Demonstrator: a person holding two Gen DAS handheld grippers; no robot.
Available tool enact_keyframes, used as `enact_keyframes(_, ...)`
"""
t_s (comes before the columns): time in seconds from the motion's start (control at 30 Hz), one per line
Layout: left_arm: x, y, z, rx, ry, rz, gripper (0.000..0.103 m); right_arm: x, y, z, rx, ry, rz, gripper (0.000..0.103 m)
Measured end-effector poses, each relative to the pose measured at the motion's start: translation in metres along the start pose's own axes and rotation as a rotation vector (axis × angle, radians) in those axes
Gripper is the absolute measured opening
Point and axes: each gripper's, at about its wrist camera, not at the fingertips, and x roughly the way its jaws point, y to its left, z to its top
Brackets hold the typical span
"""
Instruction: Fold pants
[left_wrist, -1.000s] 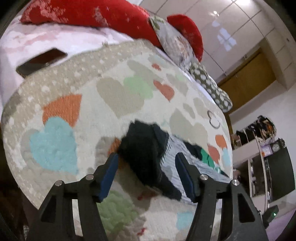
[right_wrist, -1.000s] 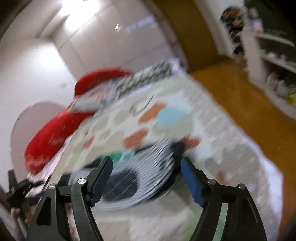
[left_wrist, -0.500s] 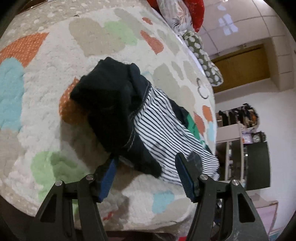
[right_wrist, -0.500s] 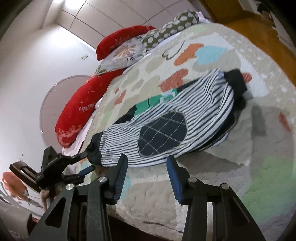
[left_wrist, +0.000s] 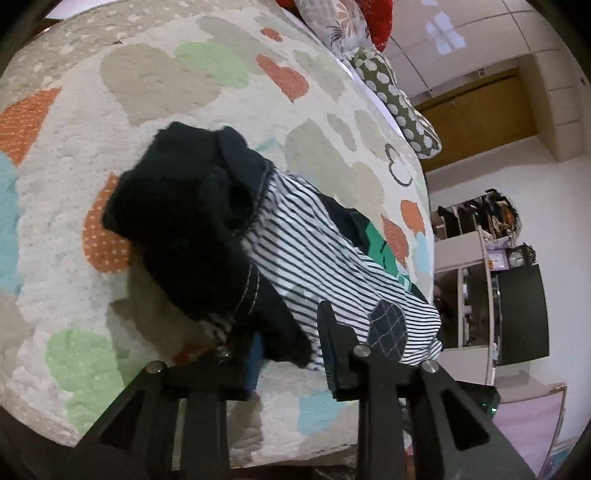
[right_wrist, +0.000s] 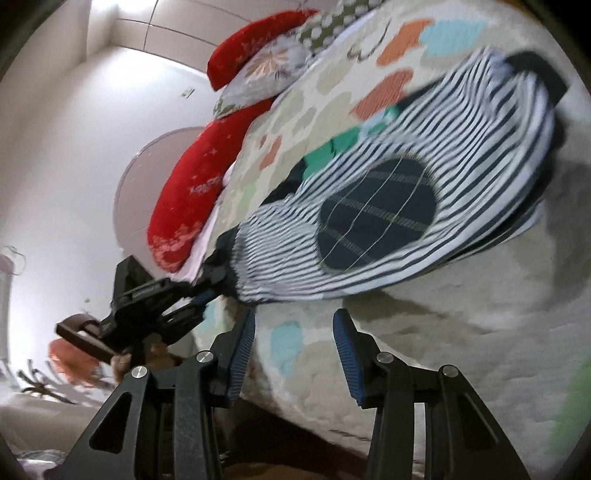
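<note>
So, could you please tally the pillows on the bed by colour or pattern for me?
Red fabric pillows: 2
Grey floral fabric pillow: 1
Olive polka-dot fabric pillow: 1
Total: 4

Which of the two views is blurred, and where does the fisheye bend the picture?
Right wrist view: motion blur smears the pants and the pillows. Left wrist view: sharp, the stripes on the pants read cleanly. Both views: the bed bulges like a dome, with dark corners around the round image.
</note>
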Motion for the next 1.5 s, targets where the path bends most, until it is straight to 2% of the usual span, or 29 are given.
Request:
enact_keyframes(0.03,0.001,-0.002,0.001,0.014,-0.001,-0.003,0.011,0.004,0.000,-0.001,0.010,0.017,0.026,0.049)
enact_keyframes(0.07,0.000,-0.004,0.002,0.020,-0.009,0.000,0.003,0.008,0.001,-0.001,0.020,0.034,0.054,0.049)
enact_keyframes(0.2,-0.006,-0.006,0.007,-0.014,-0.042,-0.039,0.003,0.021,0.007,-0.001,0.059,0.093,0.142,0.049)
enact_keyframes(0.37,-0.019,-0.010,0.008,-0.012,-0.083,-0.065,0.003,0.036,0.007,0.004,0.085,0.111,0.107,0.050)
enact_keyframes(0.43,-0.021,-0.012,0.009,-0.010,-0.090,-0.068,0.003,0.039,0.008,0.007,0.095,0.103,0.094,0.054)
enact_keyframes(0.57,-0.022,-0.011,0.008,-0.010,-0.094,-0.076,0.003,0.032,0.002,0.015,0.143,0.037,0.077,0.064)
enact_keyframes(0.7,-0.024,-0.010,0.006,-0.016,-0.100,-0.084,0.003,0.015,-0.015,0.021,0.207,-0.035,0.072,0.064)
enact_keyframes(0.87,-0.028,-0.007,0.003,-0.015,-0.110,-0.084,0.003,-0.015,-0.032,0.031,0.259,-0.143,0.011,0.064)
enact_keyframes(0.93,-0.029,-0.006,0.003,-0.014,-0.124,-0.077,0.003,-0.025,-0.039,0.034,0.280,-0.171,-0.029,0.056)
enact_keyframes(1.0,-0.028,-0.006,0.005,-0.012,-0.133,-0.066,0.003,-0.032,-0.051,0.035,0.323,-0.185,-0.072,0.021)
enact_keyframes(1.07,-0.026,-0.006,0.006,-0.015,-0.133,-0.064,0.003,-0.034,-0.059,0.037,0.345,-0.182,-0.080,0.007)
enact_keyframes(1.27,-0.031,-0.020,0.024,0.019,-0.184,-0.039,0.003,-0.044,-0.030,0.056,0.241,-0.205,-0.066,0.005)
enact_keyframes(1.4,-0.025,-0.037,0.058,0.053,-0.222,0.002,0.003,-0.038,0.000,0.093,0.157,-0.218,-0.085,0.005)
enact_keyframes(1.5,-0.008,-0.052,0.100,0.082,-0.239,0.056,0.003,-0.024,0.010,0.133,0.091,-0.222,-0.144,0.005)
